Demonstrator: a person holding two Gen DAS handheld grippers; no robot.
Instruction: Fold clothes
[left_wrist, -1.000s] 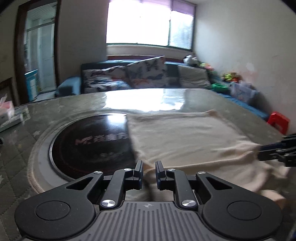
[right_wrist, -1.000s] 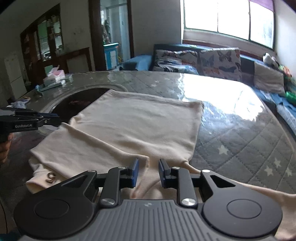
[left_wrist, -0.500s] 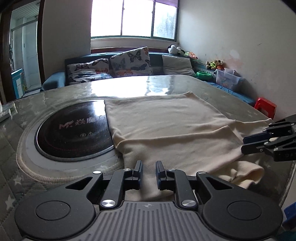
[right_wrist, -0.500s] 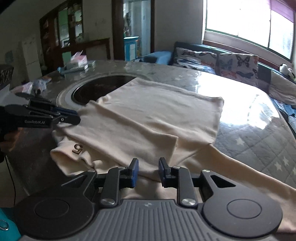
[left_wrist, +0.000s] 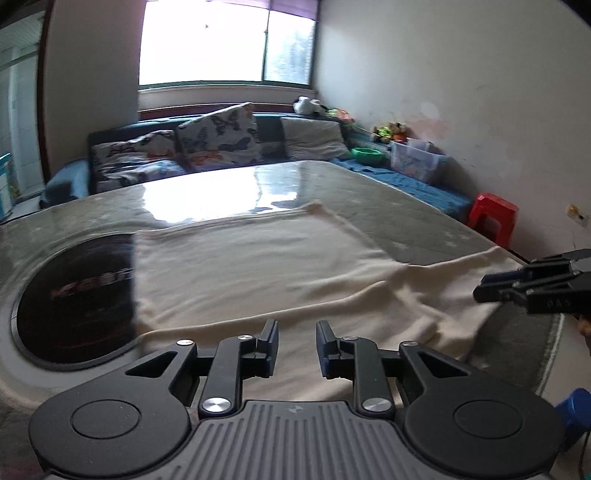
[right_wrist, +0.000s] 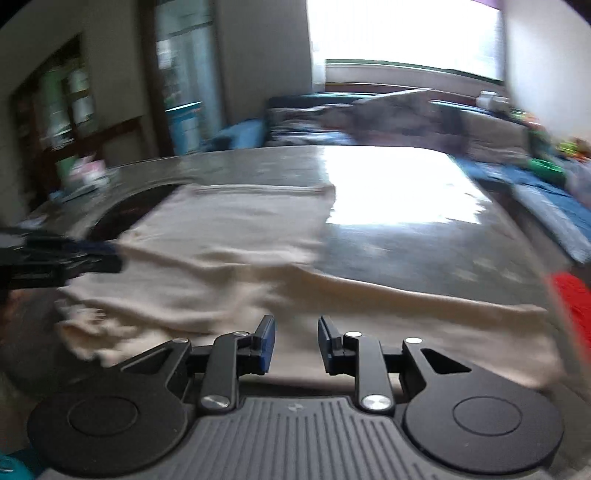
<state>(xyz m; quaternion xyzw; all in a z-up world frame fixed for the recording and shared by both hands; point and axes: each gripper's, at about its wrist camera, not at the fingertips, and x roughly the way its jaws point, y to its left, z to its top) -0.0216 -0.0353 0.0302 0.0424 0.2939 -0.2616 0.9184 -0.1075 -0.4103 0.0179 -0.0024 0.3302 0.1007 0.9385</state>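
A living room with a sofa (left_wrist: 177, 162) under a bright window is seen behind a glossy round table (left_wrist: 388, 218), into which a dark hob (left_wrist: 74, 295) is set. A cream garment (left_wrist: 251, 266) is spread flat on the table just right of the hob, one edge overlapping the hob's rim; a sleeve (right_wrist: 424, 306) trails from the garment toward the table's near edge.

The left gripper (left_wrist: 295, 343) is held over the garment's near hem with its jaws spread and nothing between them. The right gripper (right_wrist: 293, 341) is likewise spread and empty, above the sleeve.

The garment is judged light, soft and limp. It would sag and crease if lifted by one point, and may slide on the glossy table. A hold at two corners or along a seam is judged best, with the sleeve brought onto the body first.

In the left view the hob's lettered face and the garment's straight far edge are shown sharply, and the right gripper is seen from the side, beyond the garment's right edge. The right view is blurred, yet only there is the sleeve's whole run shown, as is the bunched end of the garment nearest the left gripper.
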